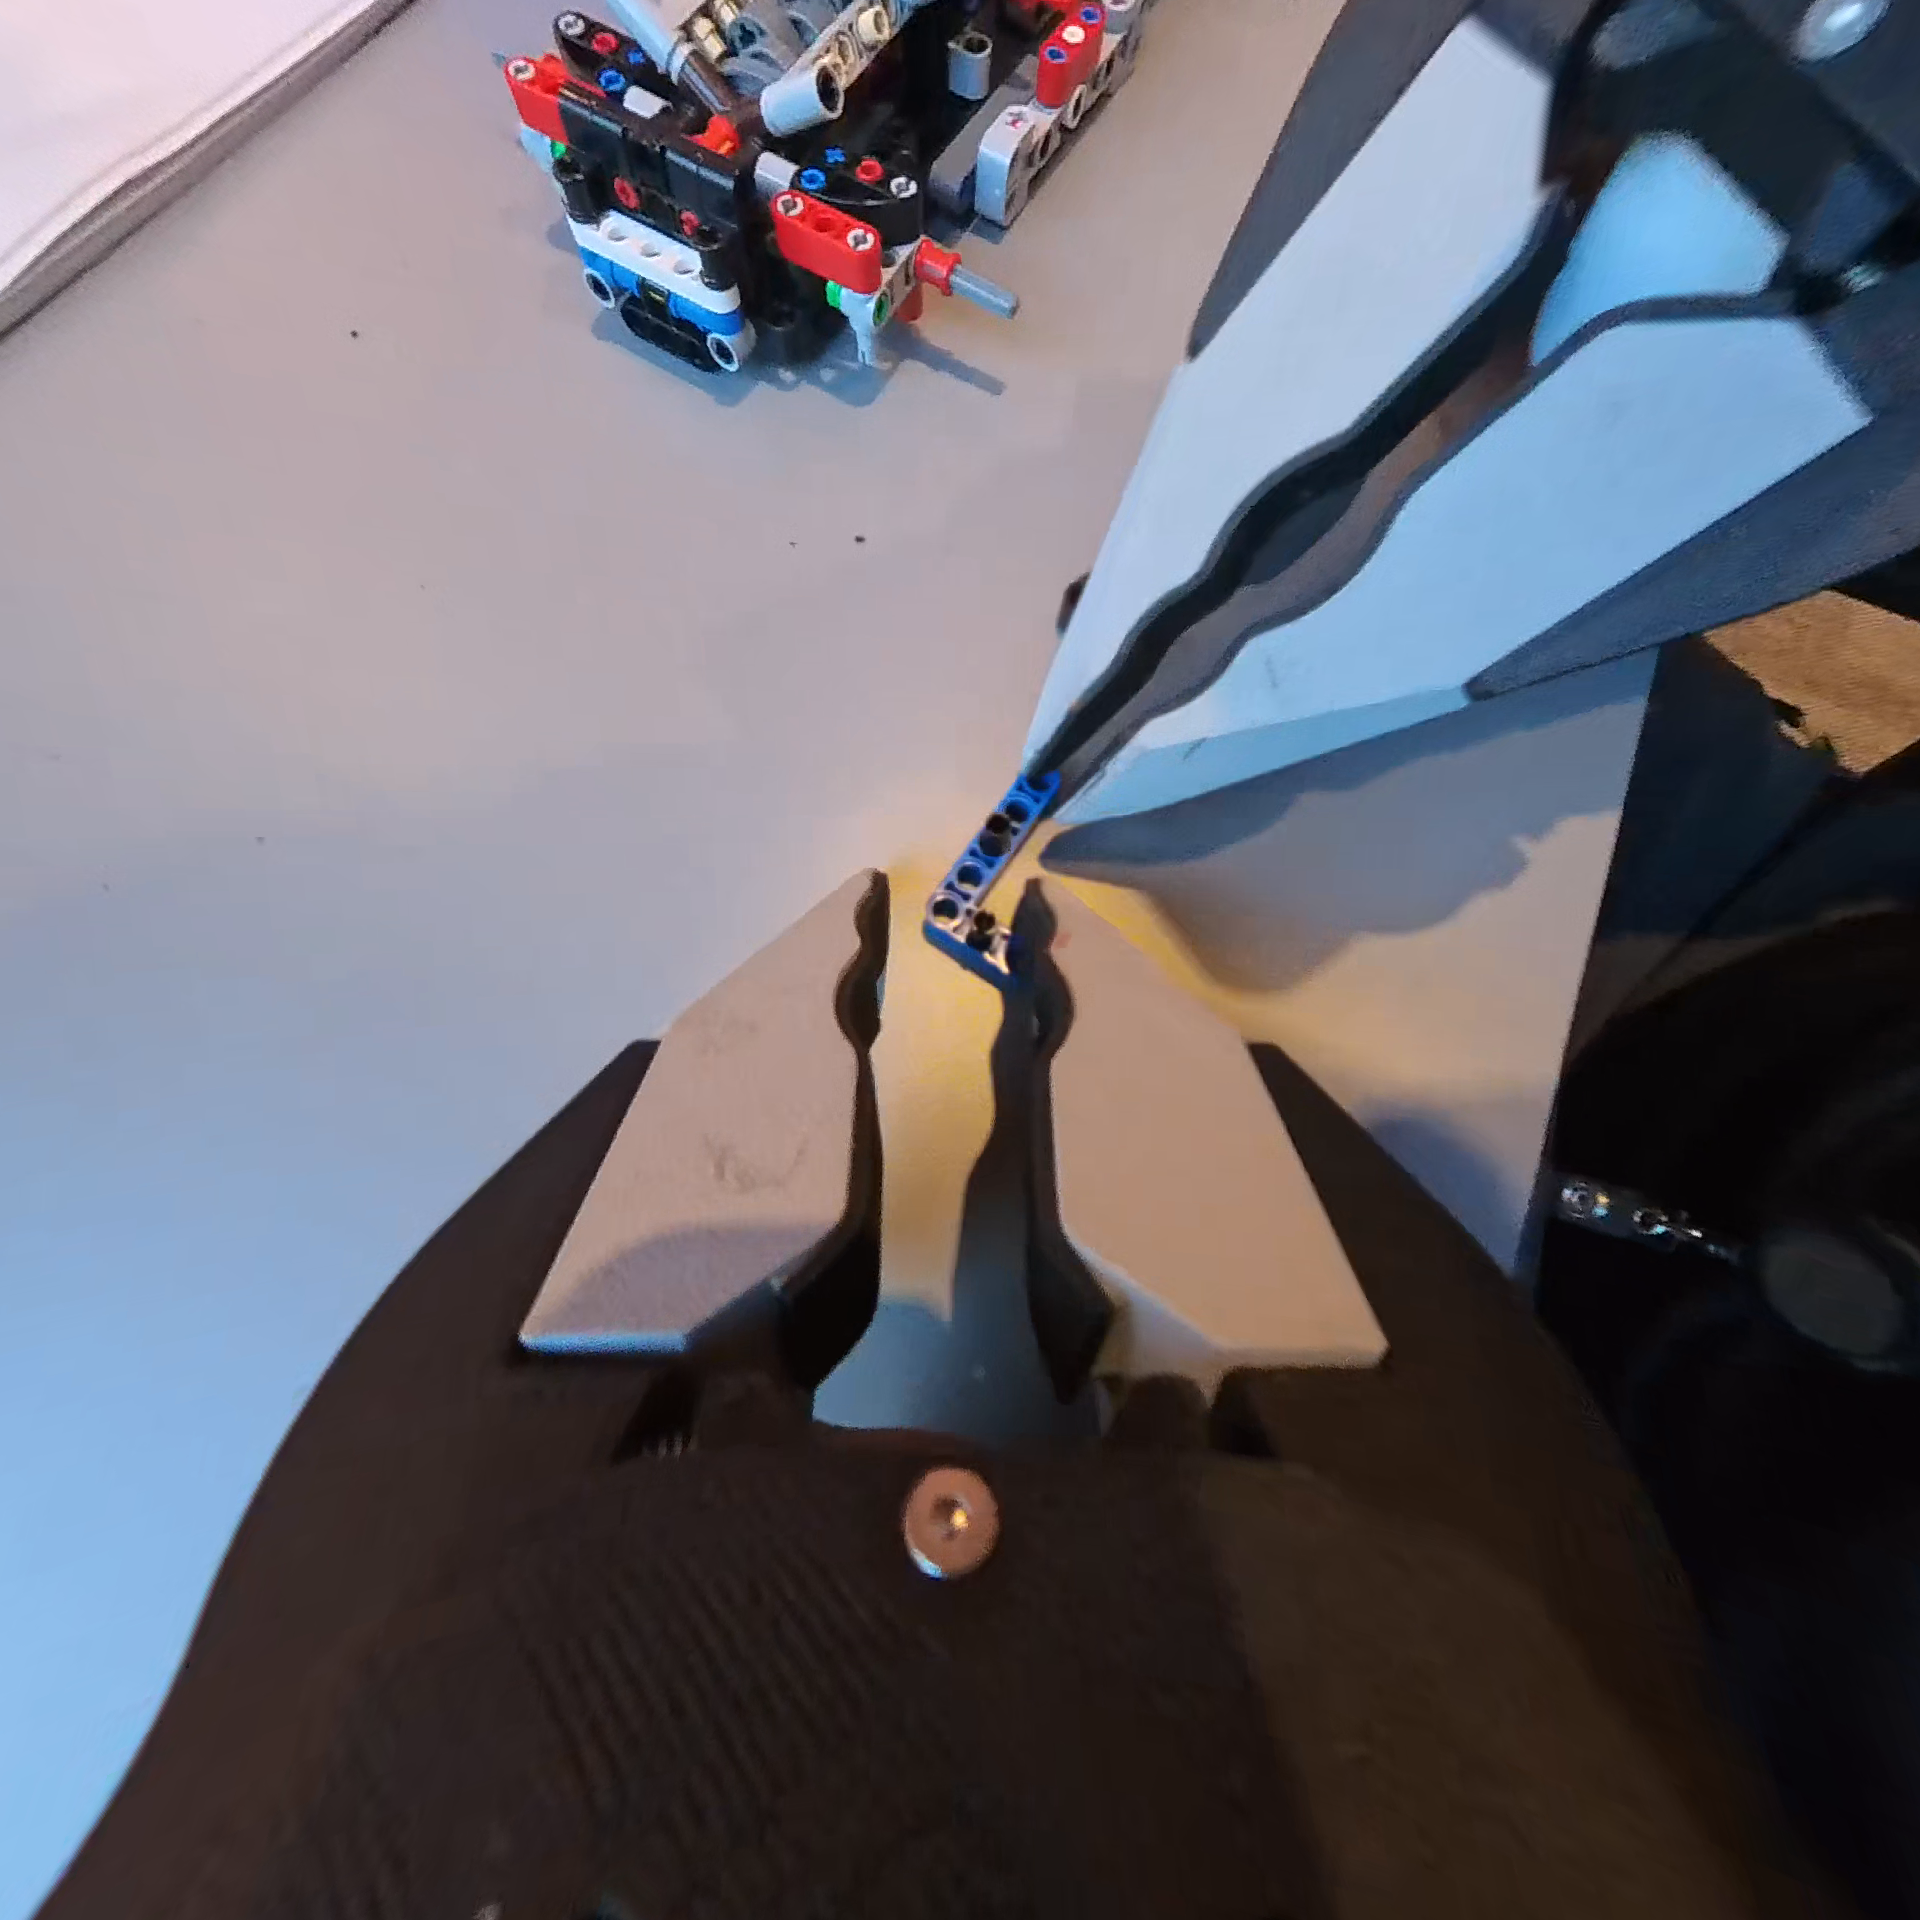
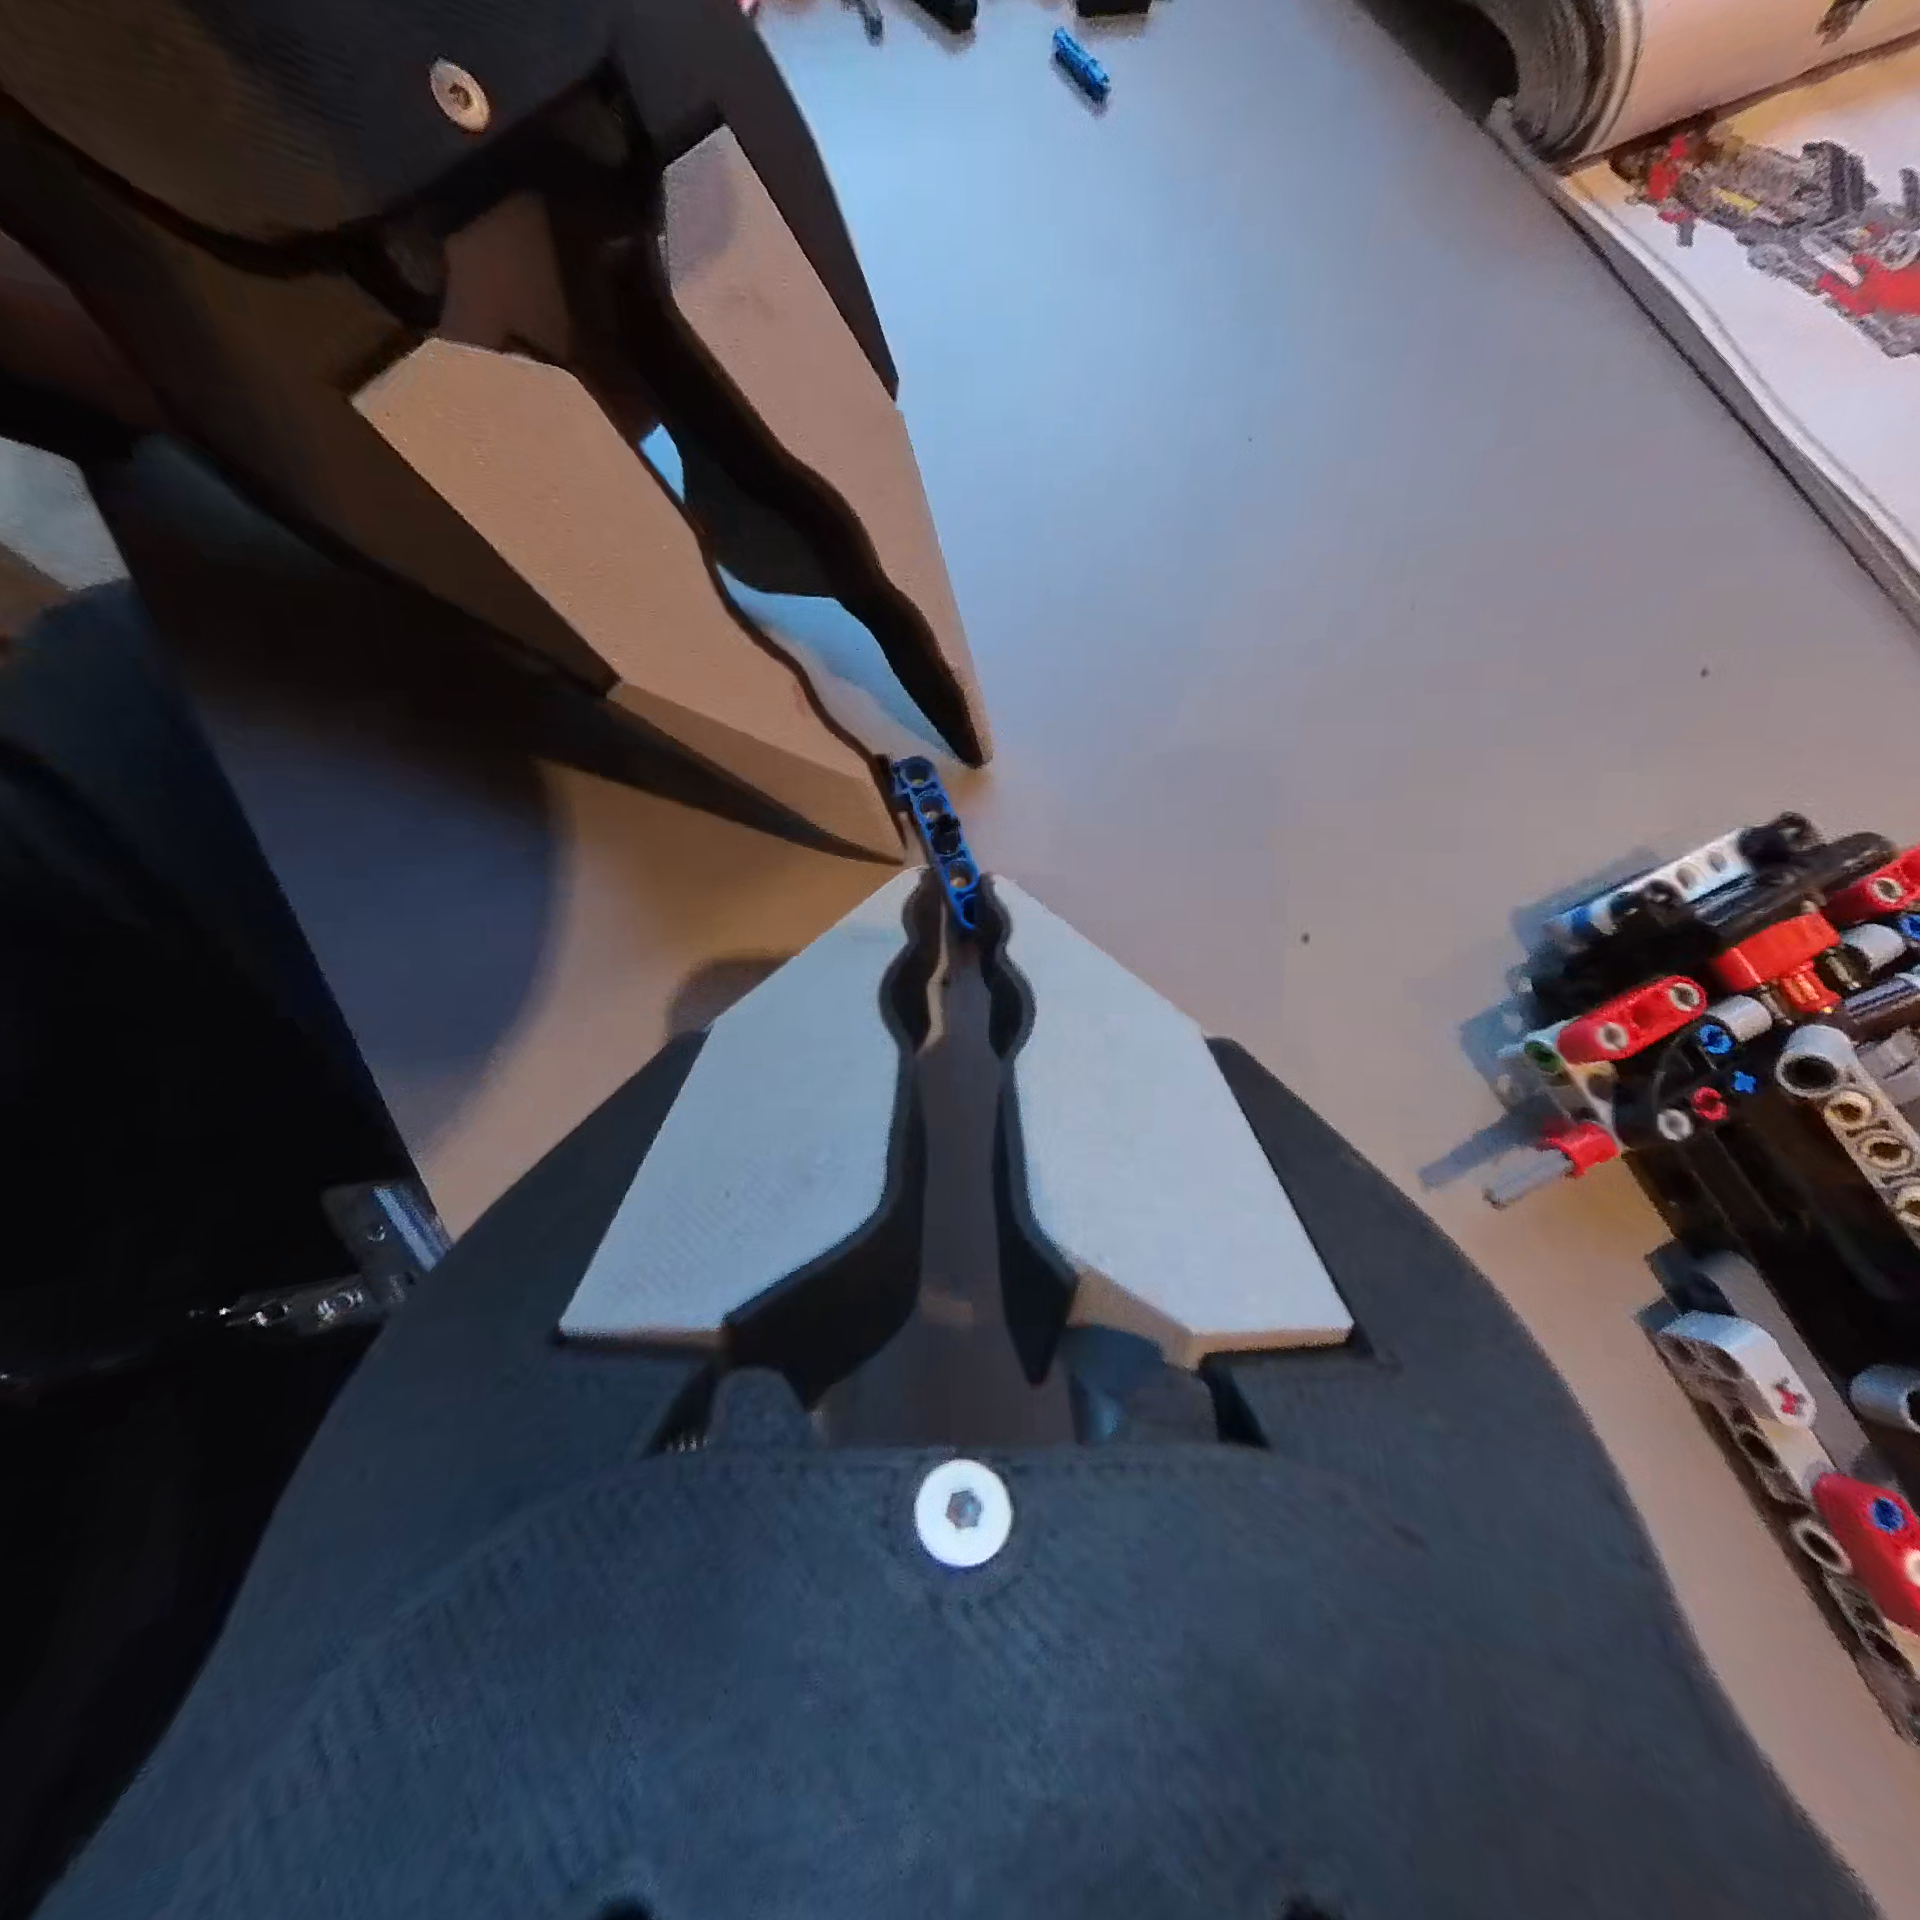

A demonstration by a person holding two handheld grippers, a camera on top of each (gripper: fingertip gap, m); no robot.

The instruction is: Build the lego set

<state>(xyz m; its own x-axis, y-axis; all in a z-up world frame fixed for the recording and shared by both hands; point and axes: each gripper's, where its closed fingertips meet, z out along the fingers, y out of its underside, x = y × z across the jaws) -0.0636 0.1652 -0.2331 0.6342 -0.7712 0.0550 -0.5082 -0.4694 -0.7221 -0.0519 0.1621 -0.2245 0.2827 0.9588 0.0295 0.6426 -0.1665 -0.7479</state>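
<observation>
A grey bench (image 1: 416,675) is seen from 2 gripper-mounted cameras. In the left wrist view, a booklet's white edge (image 1: 125,114) is seen at the far upper left. Right of it, at the top centre, a partly built lego model (image 1: 769,177) in black, red, grey, white and blue is set on the bench. Lower and further right, the left gripper (image 1: 956,909) is held with its fingers apart; the short leg of a blue L-shaped lego beam (image 1: 987,878) lies in the gap, against the right-hand finger. The beam's long leg is clamped at its far end by the right gripper (image 1: 1044,774), which enters from the upper right with its fingertips closed on it.

In the right wrist view, the left gripper (image 2: 940,764) is seen at the upper left, the beam (image 2: 940,836) at the centre, pinched at its near end by the right gripper (image 2: 961,899). A small loose blue piece (image 2: 1081,62) lies at the top. The model (image 2: 1745,1122) is seen at the right, and an open instruction booklet (image 2: 1787,239) at the upper right.
</observation>
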